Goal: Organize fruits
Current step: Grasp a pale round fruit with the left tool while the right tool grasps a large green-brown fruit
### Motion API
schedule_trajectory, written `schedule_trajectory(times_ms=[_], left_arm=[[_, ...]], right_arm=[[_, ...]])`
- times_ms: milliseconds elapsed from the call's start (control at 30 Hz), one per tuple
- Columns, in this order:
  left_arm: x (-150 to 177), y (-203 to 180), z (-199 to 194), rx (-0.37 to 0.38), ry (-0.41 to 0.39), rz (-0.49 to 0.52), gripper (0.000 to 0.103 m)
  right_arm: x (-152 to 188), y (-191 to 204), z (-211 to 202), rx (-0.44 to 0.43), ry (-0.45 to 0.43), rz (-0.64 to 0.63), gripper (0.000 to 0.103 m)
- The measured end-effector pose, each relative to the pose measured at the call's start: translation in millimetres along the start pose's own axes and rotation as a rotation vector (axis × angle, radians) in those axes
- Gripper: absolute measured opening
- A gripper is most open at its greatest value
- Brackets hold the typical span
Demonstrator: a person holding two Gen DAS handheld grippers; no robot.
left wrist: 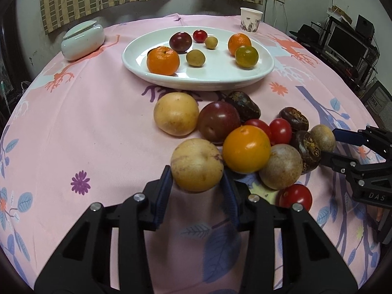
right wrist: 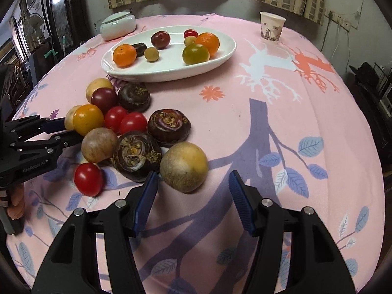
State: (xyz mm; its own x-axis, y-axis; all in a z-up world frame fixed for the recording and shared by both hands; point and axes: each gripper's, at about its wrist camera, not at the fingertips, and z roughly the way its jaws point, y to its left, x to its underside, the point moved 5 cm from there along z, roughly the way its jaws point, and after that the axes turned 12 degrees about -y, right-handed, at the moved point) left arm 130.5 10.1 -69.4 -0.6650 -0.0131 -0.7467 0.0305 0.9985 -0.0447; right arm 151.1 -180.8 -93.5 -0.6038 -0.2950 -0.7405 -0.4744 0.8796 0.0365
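Note:
A white oval plate at the table's far side holds oranges, a plum, a cherry tomato and small round fruits; it also shows in the right wrist view. A pile of loose fruit lies in front of it on the pink cloth. My left gripper is shut on a pale yellow round fruit at the pile's near left. My right gripper is open, its fingers to either side of a yellowish-brown round fruit on the cloth without touching it. An orange and dark water chestnuts lie beside them.
A paper cup stands at the far right of the table. A pale lidded ceramic box sits at the far left. Shelves with a monitor stand beyond the table's right edge. Curtains hang behind.

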Motion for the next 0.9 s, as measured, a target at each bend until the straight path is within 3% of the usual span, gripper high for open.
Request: schedule_trajectory(times_ms=[400,467,533,900], left_arm=[[0,1,-1,0.001,0.004,-0.002,0.042],[0,1,-1,0.001,0.004,-0.003,0.042],[0,1,-1,0.003,0.003,-0.003,0.042],[-1,6,-6,0.014,0.004,-0.042,0.041]], right_arm=[[-2,3,11,0.061,-0.032,-0.055,0.06],[-3,1,14,0.028,-0.037,-0.026,0.054],[-4,4,13,0.01,-0.039,-0.029,0.039],[-12,-5,-6,-0.025,-0.093,0.058,0.039]])
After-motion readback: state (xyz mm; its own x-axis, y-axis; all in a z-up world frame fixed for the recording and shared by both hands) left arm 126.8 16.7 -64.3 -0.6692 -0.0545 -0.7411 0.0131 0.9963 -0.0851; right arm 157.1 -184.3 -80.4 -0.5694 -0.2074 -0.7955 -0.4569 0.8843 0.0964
